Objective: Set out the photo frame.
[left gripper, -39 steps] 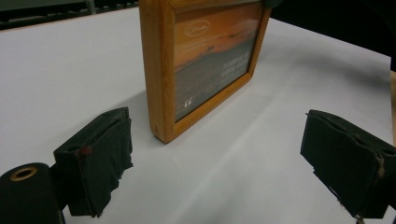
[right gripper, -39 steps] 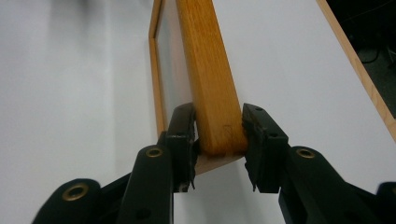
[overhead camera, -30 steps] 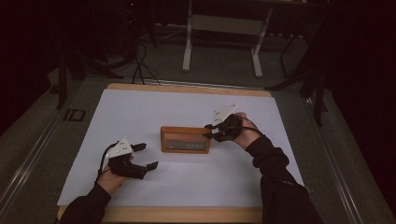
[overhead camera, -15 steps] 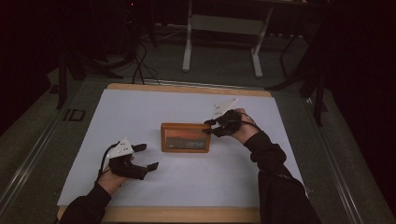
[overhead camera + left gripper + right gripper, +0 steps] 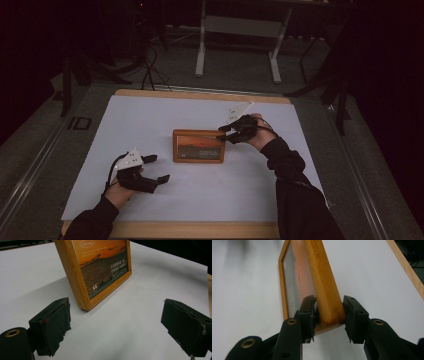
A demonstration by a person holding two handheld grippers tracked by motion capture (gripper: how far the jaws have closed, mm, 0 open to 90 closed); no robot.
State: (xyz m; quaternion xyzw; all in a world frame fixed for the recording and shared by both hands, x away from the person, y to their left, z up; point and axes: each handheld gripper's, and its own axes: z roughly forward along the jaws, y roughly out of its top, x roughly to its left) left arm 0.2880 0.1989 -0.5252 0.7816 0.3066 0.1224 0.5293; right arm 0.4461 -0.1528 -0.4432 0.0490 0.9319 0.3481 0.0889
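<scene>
— Since a moment ago the right gripper (image 5: 329, 315) has lifted one end of the picture frame (image 5: 198, 146) off the table (image 5: 150, 120); its jaws, easing apart, bracket that edge
— Left gripper (image 5: 116, 331)?
— Gaping, near the frame. Stiff wood, breakable glass: grip the rails

Right tongs (image 5: 226, 133) lifted picture frame (image 5: 198, 146) edge, jaws easing apart.
</scene>
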